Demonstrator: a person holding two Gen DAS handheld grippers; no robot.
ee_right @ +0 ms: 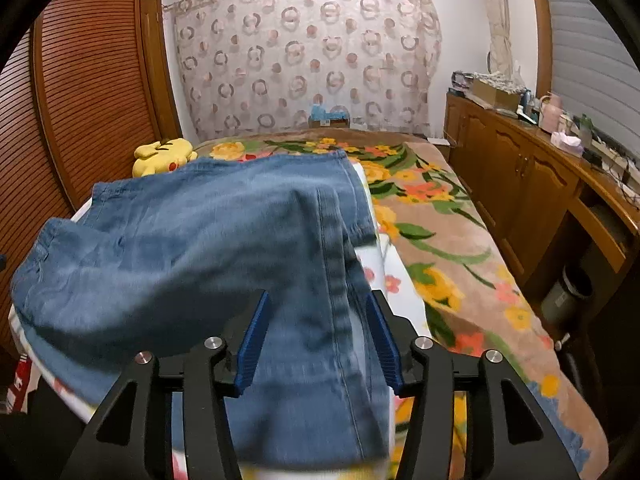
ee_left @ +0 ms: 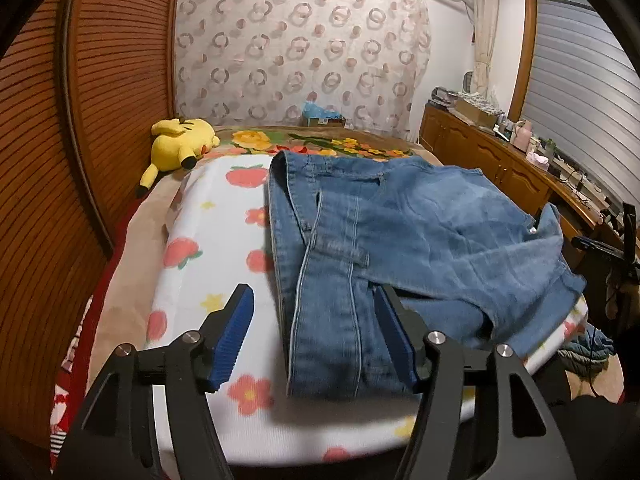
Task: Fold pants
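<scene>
Item: blue jeans [ee_left: 400,240], folded over, lay centre frame on the bed's fruit-print blanket [ee_left: 208,240]; left tongs [ee_left: 316,340] and right tongs [ee_right: 316,344] stood apart, unclamped; fold apparently laid, next calls for a fresh grip.

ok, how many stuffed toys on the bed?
1. A yellow stuffed toy lies at the far left edge of the bed, by the slatted wooden door, beyond the jeans. The jeans could hide more.
</scene>
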